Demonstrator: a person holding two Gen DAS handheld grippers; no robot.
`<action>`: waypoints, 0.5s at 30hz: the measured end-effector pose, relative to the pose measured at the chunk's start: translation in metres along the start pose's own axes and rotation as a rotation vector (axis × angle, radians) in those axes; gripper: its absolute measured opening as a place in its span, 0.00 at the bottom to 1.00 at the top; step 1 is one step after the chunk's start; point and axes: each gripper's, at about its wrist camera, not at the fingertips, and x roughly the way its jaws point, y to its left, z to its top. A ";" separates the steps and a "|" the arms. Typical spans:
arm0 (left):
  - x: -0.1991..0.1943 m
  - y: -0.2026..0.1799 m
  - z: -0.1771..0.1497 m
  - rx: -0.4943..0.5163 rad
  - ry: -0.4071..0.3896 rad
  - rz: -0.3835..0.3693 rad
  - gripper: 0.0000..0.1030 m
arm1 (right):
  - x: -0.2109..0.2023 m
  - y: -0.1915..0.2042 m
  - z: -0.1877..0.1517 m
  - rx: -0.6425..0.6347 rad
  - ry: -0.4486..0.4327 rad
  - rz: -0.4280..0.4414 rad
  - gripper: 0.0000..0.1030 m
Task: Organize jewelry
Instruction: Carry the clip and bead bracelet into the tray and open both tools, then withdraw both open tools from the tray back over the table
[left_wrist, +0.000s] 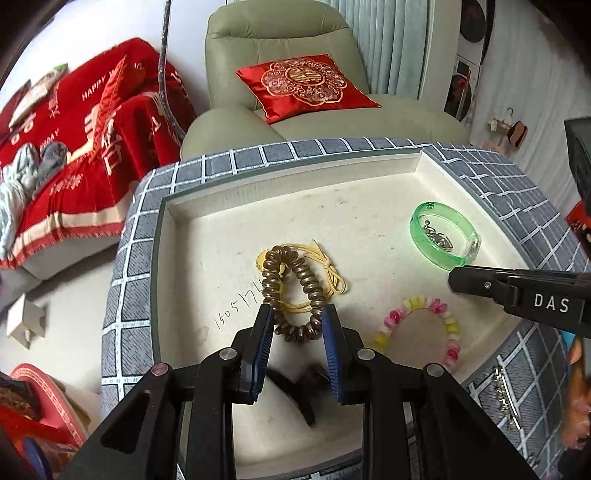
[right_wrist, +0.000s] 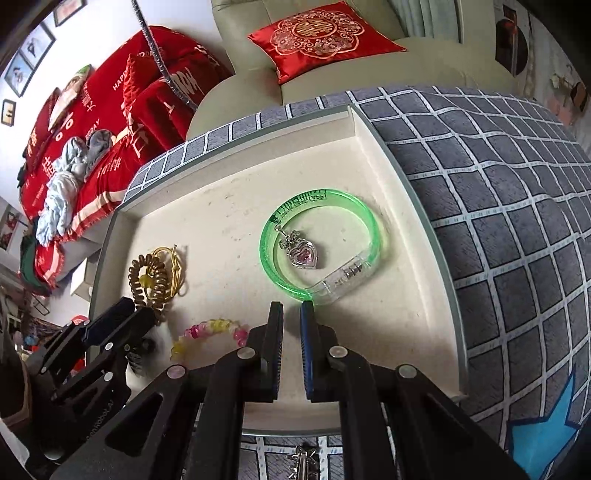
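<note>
- The white tray (left_wrist: 207, 206) sat on a grey checked cloth (left_wrist: 140, 258) and filled the middle of both views. It held a brown coil bracelet (left_wrist: 291, 291), a yellow cord (left_wrist: 332, 273), a pastel bead bracelet (left_wrist: 421, 325), a green bangle (right_wrist: 317, 243) and a heart pendant (right_wrist: 304, 254).
- The left gripper (left_wrist: 297, 314) stood at the lower centre of the left wrist view. Its fingers were part spread, and the lower loop of the coil bracelet lay between them. Whether the pads touched the coils could not be told.
- Risk: the yellow cord was threaded through the coil bracelet. A lift of the coil would likely have dragged the cord along, or snagged it.
- Risk: the coil looked springy. A pinch on one loop alone could have let it stretch and slip out.
- The right gripper (right_wrist: 291, 314) stood at the lower centre of the right wrist view, fingers nearly pressed together with nothing between them. Its tips were just beside the clear section of the green bangle.
- Risk: closed tips could only push. A nudge would likely have slid the bangle toward the tray wall and shifted the pendant lying inside the ring.
- Risk: the bead bracelet lay between the two grippers at lower frame. Either one could have swept it aside.
- A dark object (left_wrist: 295, 391) lay under the left gripper, partly hidden and unidentified.
</note>
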 end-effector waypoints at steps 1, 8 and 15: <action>0.000 -0.001 -0.001 0.005 -0.003 0.006 0.42 | 0.000 0.000 0.000 -0.002 0.003 0.005 0.10; -0.004 0.000 -0.002 0.003 -0.015 0.028 0.43 | -0.004 0.004 -0.003 -0.005 0.010 0.041 0.10; -0.009 0.004 -0.004 -0.020 -0.034 0.030 0.60 | -0.027 0.010 -0.007 -0.010 -0.026 0.081 0.11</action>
